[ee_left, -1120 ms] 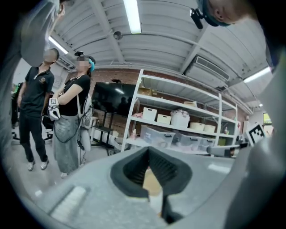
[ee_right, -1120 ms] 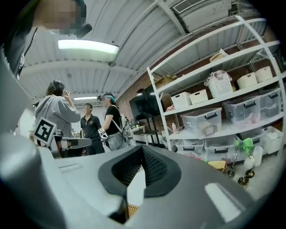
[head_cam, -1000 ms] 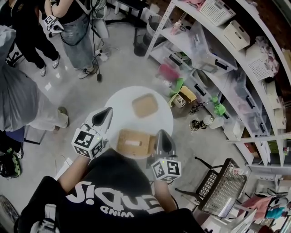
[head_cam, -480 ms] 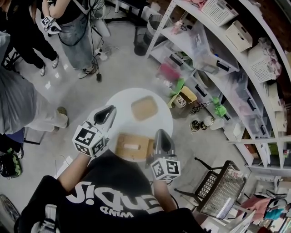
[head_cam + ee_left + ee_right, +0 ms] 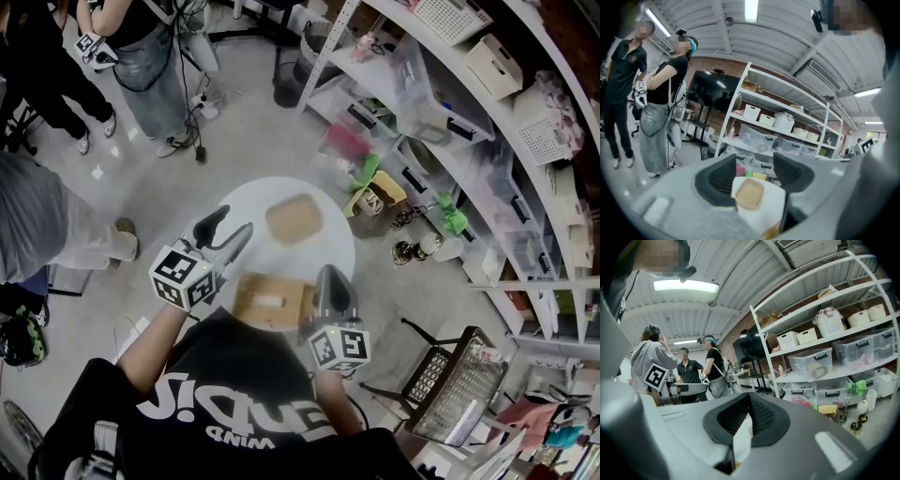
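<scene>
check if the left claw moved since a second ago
Yes. The left claw has edged forward over the round white table, toward the tan tray, and its jaws now stand apart.

- You are holding a left gripper (image 5: 754, 166) with a matt grey plastic shell and ribbed black pads (image 5: 719, 176).
- You are looking at a smooth white table (image 5: 328, 234) that is giving off a faint sheen.
- The tray (image 5: 293, 217) is showing as matt tan pulp, and the box (image 5: 274, 300) as dull brown cardboard.
</scene>
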{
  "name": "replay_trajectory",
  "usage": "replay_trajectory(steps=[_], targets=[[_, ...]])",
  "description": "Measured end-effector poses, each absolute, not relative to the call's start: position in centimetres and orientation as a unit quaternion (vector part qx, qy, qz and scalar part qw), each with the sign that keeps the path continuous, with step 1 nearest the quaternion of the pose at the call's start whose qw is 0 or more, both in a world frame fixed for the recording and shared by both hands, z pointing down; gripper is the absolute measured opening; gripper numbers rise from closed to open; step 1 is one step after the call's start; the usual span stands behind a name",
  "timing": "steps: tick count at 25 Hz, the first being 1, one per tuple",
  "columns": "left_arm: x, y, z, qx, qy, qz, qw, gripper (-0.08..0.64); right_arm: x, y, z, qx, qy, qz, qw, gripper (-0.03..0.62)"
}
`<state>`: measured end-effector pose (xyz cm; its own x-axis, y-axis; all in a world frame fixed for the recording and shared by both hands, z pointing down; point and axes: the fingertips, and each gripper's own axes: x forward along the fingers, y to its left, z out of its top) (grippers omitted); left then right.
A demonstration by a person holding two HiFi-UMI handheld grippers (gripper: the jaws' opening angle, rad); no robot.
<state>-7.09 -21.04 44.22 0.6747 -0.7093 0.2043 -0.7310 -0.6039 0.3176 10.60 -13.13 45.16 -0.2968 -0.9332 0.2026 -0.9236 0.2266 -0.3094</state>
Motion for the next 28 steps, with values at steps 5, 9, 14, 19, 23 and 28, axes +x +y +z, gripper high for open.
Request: replay_trajectory(steps=[5,9,14,19,23,28], targets=[[-6.4,-22.4,46.2,0.890,-0.401,0.039,0.212,0.268,11.3,-13.3,45.6,-0.594,0.781,-0.193,0.011,-0.006],[-6.2,-23.7,48.1,0.885,-0.402,0.041,0.231,0.268,11.8,-13.6,45.9,-0.600,0.776,-0.195,0.011,-0.006],[-5.5,-25.8,50.5,0.882,-0.398,0.048,0.249,0.268,12.2,-14.2,46.7,-0.602,0.773,-0.202,0.005,-0.006],[-4.0,-27.3,53.4,0.881,-0.386,0.075,0.263,0.268,13.1,-14.4,47.6,-0.606,0.767,-0.211,-0.001,-0.006],[-3.6,-28.4,56.3,0.878,-0.374,0.095,0.284,0.268,13.1,-14.7,48.2,-0.609,0.763,-0.217,-0.008,-0.006],[-2.6,-29.5,60.2,0.873,-0.360,0.122,0.305,0.268,13.5,-15.2,49.2,-0.614,0.757,-0.224,-0.015,-0.006]])
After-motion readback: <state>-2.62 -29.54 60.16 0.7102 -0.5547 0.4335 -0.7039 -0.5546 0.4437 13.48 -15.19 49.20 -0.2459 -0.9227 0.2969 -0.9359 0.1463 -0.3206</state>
